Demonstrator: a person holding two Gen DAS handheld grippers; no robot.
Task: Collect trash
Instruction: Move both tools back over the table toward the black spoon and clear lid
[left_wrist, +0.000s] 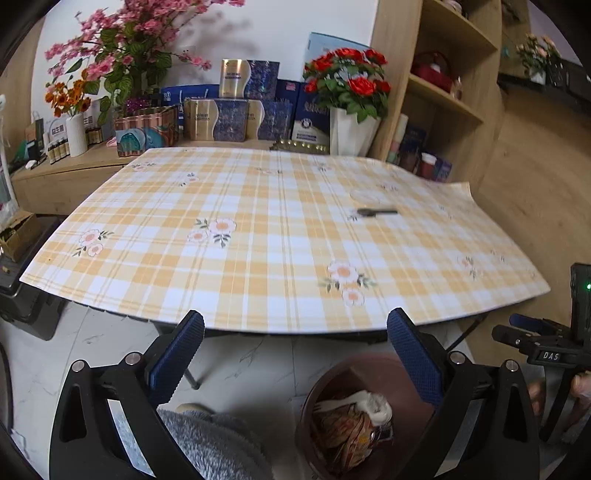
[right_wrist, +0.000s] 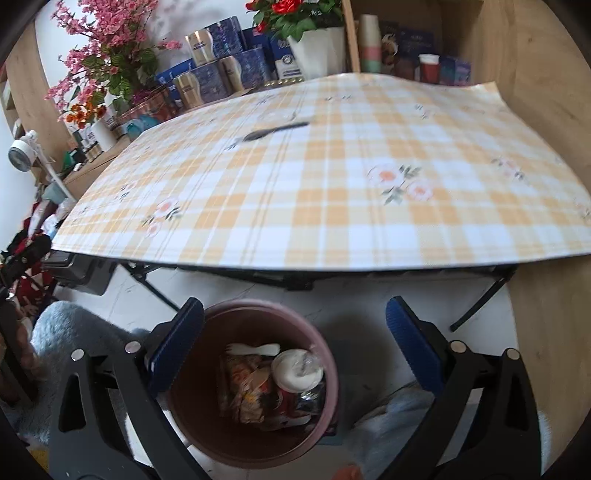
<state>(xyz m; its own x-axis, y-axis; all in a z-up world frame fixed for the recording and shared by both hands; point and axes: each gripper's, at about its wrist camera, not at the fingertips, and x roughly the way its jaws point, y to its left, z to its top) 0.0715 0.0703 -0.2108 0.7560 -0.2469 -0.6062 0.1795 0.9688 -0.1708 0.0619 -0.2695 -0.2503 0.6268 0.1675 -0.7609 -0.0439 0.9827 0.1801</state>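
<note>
- Right gripper (right_wrist: 294, 343), lower centre of frame: fingers spread wide, empty, above the bin (right_wrist: 255, 387) of wrappers.
- Left gripper (left_wrist: 295, 354): fingers apart, empty.
- Dark spoon (left_wrist: 376, 212) on the table (left_wrist: 258, 280), centre right.

Motion blurs the dark utensil (right_wrist: 275, 131) (its type unclear) on the table.

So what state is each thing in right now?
Left hand-held gripper: open, empty.
Right hand-held gripper: open, empty, above the bin.
Round brown plastic bin: upright, holding wrappers and a white cup.
Dark slim utensil: lying flat on the yellow checked tablecloth.
</note>
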